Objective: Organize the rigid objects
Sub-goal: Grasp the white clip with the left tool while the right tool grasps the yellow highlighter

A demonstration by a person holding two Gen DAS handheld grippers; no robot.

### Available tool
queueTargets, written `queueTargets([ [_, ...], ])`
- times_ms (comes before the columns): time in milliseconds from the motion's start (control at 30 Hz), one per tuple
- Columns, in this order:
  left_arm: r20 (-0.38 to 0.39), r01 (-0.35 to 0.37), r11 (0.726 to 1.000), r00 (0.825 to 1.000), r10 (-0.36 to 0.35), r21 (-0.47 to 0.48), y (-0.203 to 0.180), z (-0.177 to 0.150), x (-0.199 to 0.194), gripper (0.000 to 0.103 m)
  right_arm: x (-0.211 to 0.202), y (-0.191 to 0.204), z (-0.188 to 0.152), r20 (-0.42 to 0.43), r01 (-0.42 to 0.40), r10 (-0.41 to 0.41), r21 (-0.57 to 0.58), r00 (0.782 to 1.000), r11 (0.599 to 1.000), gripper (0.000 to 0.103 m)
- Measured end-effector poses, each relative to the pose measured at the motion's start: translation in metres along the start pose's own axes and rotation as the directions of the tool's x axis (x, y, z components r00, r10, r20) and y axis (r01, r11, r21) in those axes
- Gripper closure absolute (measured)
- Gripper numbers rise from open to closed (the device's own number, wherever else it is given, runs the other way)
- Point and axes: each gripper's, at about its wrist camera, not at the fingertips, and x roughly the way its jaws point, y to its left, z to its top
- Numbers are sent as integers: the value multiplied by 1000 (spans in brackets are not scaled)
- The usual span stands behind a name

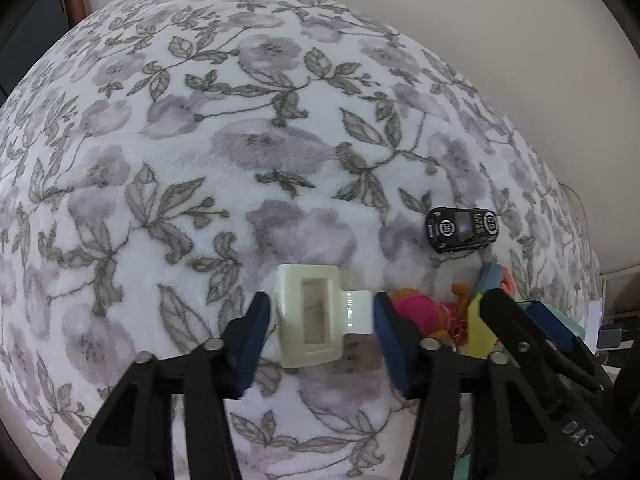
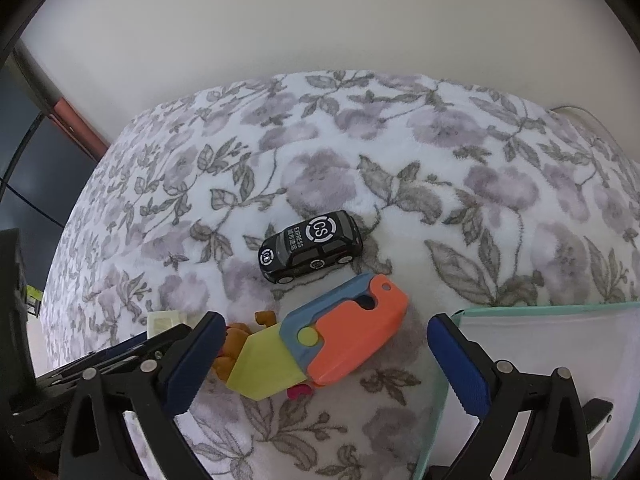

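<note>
Beyond toy car (image 2: 311, 246), bare blanket (image 2: 400, 140)

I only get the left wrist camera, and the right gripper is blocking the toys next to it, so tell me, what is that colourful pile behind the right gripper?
Observer: The right wrist view shows a folding toy with orange, blue and yellow parts, lying just in front of the black toy car.
Operator: I mostly see the cream plastic piece. Is the right gripper holding that toy?
Observer: No. The right gripper is open, with its fingers on either side of the toy and not touching it.
Operator: Is there anything further right?
Observer: A clear pouch with a teal edge lies on the floral blanket, by that gripper's right-hand finger.
</note>
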Motion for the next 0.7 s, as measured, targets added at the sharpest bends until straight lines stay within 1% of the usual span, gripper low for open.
queueTargets([
  [133,3,3,1000,1000,-3,-11,0,3,1,52,5,-1,-1,-19,-22,23,21,1000,1000,4],
  [200,11,-6,1000,1000,6,-27,5,4,0,52,7,-3,-2,-26,-26,27,33,999,999,5],
  [267,13,-6,999,1000,6,-41,9,5,-1,52,7,-1,-2,-28,-18,19,32,999,999,11],
  [333,17,-8,998,1000,9,-58,14,6,-2,52,9,-1,-2,-40,-32,35,56,999,998,14],
  [467,24,-16,998,1000,18,-65,17,7,-3,52,10,4,-1,-44,-5,7,59,999,998,16],
  [567,25,-32,998,999,33,-60,18,6,-4,52,16,1,0,-68,13,-6,102,998,995,19],
  [633,19,-60,997,998,61,-50,17,5,0,52,20,-2,0,-72,2,8,137,997,991,20],
  [700,11,-62,997,998,62,-55,18,5,5,52,21,-4,-1,-66,-7,18,161,998,987,22],
])
